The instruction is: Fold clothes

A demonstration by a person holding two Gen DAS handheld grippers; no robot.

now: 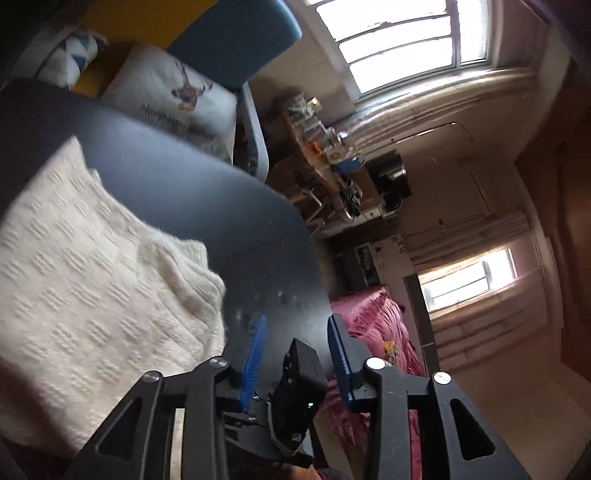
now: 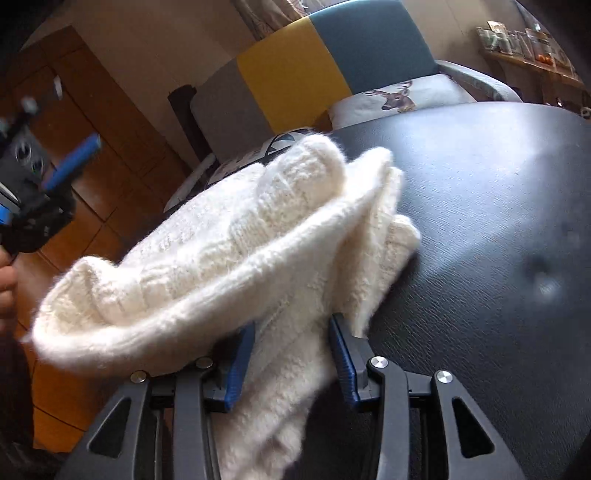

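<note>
A cream knitted sweater (image 1: 85,258) lies on the dark round table (image 1: 184,177). In the right wrist view the sweater (image 2: 229,236) is bunched in thick folds. My right gripper (image 2: 291,325) has its blue fingers (image 2: 341,354) spread wide, with a fold of the sweater lying between them, not pinched. My left gripper (image 1: 295,328) is open and empty, tilted above the table's edge to the right of the sweater. It also shows in the right wrist view (image 2: 70,162), raised at the far left, blurred.
A yellow, grey and blue armchair (image 2: 314,62) with a deer-print cushion (image 2: 402,96) stands behind the table. A cluttered wooden shelf (image 1: 325,155), a pink bedspread (image 1: 376,328) and bright windows (image 1: 402,33) lie beyond the table's edge. Wooden cabinets (image 2: 103,122) are at the left.
</note>
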